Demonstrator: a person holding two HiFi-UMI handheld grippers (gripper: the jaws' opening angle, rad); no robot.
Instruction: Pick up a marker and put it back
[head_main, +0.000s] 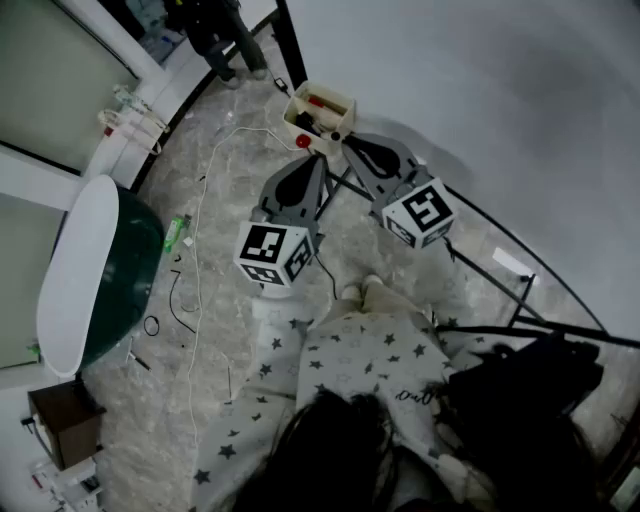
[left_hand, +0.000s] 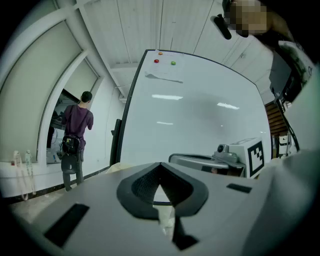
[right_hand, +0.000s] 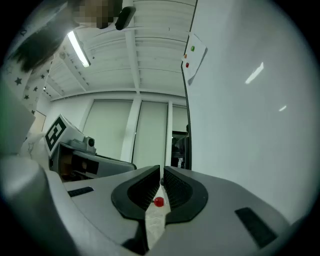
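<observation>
A cream marker tray (head_main: 340, 103) hangs at the whiteboard's (head_main: 480, 90) lower edge, with a red marker (head_main: 316, 101) and a black marker (head_main: 308, 122) in it. A red round end (head_main: 303, 141) shows just below the tray. My left gripper (head_main: 320, 160) points at the tray from below, jaws together with nothing in them. My right gripper (head_main: 346, 140) sits beside it at the tray's right corner, jaws nearly touching. In the right gripper view the red round end (right_hand: 158, 201) shows through the slit beyond the right gripper (right_hand: 161, 187). The left gripper (left_hand: 160, 172) faces the whiteboard (left_hand: 200, 110).
Marble floor with white and black cables (head_main: 200, 200). A green and white tub-like thing (head_main: 100, 280) stands at the left, a brown box (head_main: 62, 420) below it. The whiteboard stand's black legs (head_main: 520, 290) and a black bag (head_main: 530, 400) are at the right. A person (left_hand: 75, 135) stands by the far wall.
</observation>
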